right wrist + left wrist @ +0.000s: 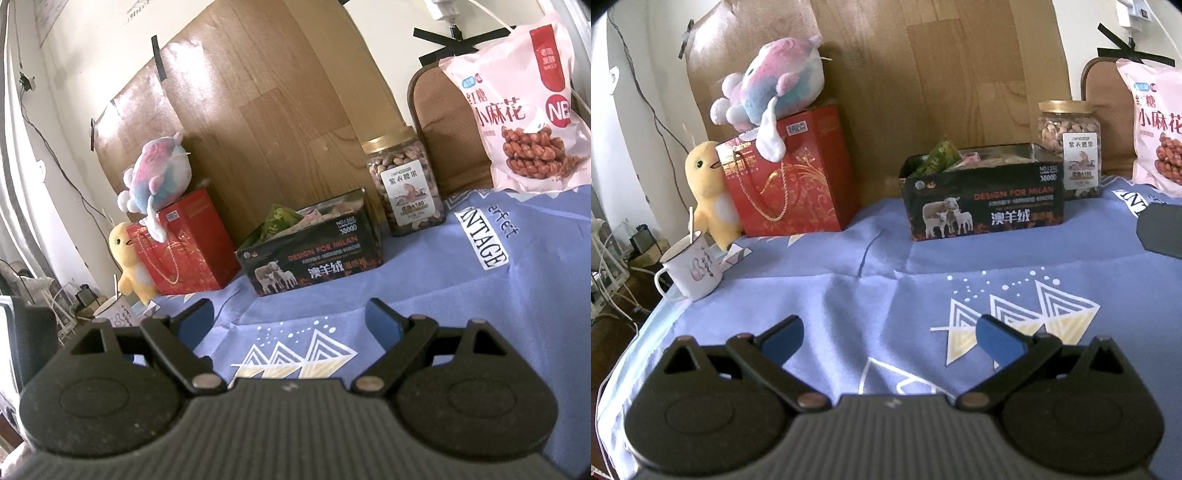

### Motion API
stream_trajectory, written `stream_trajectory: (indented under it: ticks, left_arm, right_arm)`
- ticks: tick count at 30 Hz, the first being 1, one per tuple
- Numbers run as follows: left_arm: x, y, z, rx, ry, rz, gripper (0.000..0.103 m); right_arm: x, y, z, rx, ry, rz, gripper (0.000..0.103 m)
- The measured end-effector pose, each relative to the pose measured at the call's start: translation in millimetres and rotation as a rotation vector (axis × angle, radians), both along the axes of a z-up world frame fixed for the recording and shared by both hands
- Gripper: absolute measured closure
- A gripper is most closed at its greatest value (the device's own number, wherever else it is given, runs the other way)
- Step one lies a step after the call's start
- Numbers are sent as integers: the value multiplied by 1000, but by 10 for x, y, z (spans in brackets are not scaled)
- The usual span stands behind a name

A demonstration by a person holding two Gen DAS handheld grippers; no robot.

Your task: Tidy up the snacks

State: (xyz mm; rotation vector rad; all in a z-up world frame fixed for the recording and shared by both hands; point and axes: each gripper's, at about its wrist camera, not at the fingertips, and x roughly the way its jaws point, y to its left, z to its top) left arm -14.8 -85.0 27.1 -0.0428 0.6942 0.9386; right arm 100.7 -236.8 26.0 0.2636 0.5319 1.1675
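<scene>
Snacks are grouped at the far side of the tabletop point(849, 266), which wears a blue printed cloth. A dark tin box point(984, 195), lid off, already holds small packets, incl. a green one point(940, 153). Just to its right stands a jar of nuts point(1071, 144) with a gold lid, touching or nearly touching the box corner. Further right, a pink bag of fried dough twists point(524, 110) leans upright against a brown cushion.

Left claw point(888, 341) has its blue pads spread apart, nothing between them; right claw point(288, 325) is the same, wide and empty. Both hover over the near cloth, well apart from the snacks.

The pink bag lies ahead and to the right of the right claw, long axis approx. vertical, so the right hand seems nearer to it. The box is ahead of the left claw.
</scene>
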Motion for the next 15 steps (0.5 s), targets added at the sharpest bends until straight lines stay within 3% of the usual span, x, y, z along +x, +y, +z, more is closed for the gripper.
stream_trajectory:
  ticks: [15]
  left_arm:
    - [15, 52, -90, -38, 30, -1, 0]
  right_arm:
    - [2, 23, -47, -18, 7, 4, 12]
